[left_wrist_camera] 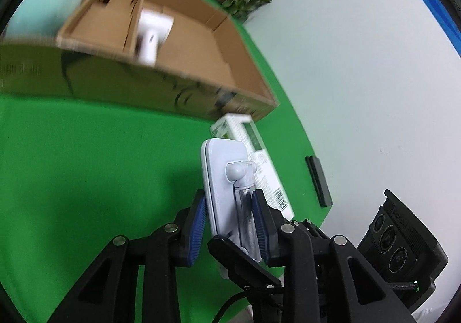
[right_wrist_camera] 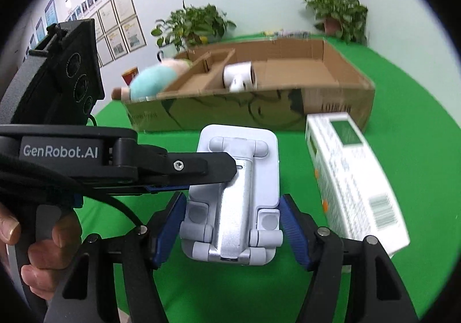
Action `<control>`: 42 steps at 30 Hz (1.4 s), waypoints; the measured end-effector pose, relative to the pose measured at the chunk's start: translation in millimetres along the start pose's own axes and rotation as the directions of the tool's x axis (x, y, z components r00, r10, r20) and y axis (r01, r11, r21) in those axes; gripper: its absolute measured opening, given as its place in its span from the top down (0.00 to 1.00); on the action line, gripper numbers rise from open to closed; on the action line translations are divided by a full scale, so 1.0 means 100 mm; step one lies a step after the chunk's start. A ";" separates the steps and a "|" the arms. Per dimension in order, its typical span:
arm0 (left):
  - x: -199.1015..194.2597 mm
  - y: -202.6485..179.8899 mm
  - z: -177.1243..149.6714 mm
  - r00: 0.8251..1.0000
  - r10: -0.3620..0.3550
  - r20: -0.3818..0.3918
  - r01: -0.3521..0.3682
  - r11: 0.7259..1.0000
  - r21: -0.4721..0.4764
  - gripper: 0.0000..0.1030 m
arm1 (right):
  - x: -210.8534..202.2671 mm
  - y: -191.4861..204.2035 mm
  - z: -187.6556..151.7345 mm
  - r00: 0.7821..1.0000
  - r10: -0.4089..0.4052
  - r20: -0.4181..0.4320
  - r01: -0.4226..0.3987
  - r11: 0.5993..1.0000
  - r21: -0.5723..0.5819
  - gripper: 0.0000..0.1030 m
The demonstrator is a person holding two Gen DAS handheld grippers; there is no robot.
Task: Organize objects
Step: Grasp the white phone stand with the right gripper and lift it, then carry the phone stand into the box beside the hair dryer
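Note:
A white folding phone stand point(left_wrist_camera: 224, 187) with a silver arm is clamped edge-on between the blue pads of my left gripper point(left_wrist_camera: 230, 225). In the right wrist view the same stand point(right_wrist_camera: 233, 199) lies between the spread fingers of my right gripper point(right_wrist_camera: 233, 225), whose pads do not clearly touch it; the left gripper point(right_wrist_camera: 184, 170) reaches in from the left onto it. A white and green carton point(right_wrist_camera: 354, 179) lies to the right; it also shows in the left wrist view point(left_wrist_camera: 253, 156). The open cardboard box point(right_wrist_camera: 340, 98) stands behind, holding a white object point(right_wrist_camera: 239, 78).
A plush toy point(right_wrist_camera: 149, 82) in teal leans at the box's left end. Potted plants point(right_wrist_camera: 196, 26) stand behind the box on the green cloth point(right_wrist_camera: 403, 86). A dark flat bar point(left_wrist_camera: 318, 181) lies at the cloth's edge. The box has cardboard dividers point(left_wrist_camera: 135, 20).

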State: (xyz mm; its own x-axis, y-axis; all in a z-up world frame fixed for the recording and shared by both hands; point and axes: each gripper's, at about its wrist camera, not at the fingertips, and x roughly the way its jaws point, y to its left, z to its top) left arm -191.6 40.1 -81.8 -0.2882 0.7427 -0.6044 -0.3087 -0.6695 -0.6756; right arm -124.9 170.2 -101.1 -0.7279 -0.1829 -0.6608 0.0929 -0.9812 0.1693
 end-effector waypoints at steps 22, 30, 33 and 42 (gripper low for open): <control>-0.40 -0.59 1.47 0.997 0.043 0.065 -0.048 0.995 0.082 0.72 | -0.01 0.00 1.25 0.992 0.001 0.124 -0.001 1.000 -0.003 0.37; -0.08 -0.51 2.13 0.994 0.110 0.006 -0.110 0.993 0.050 0.72 | 0.44 -0.28 1.88 0.998 0.068 0.016 -0.068 0.996 0.056 0.37; 0.13 -0.37 2.19 0.991 0.129 -0.034 -0.128 0.991 0.022 0.72 | 0.62 -0.37 1.90 0.996 0.086 -0.025 -0.084 0.994 0.073 0.37; 0.73 0.05 2.08 0.974 0.167 -0.150 -0.174 0.984 -0.034 0.72 | 1.13 -0.64 1.64 0.976 0.135 -0.171 -0.112 0.984 0.139 0.37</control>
State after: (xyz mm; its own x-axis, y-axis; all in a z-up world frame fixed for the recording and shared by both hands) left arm -403.1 88.7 -41.4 -0.1963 0.6129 -0.7654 -0.2230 -0.7880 -0.5739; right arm -324.4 222.0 -66.4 -0.5819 -0.3213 -0.7471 0.0784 -0.9365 0.3417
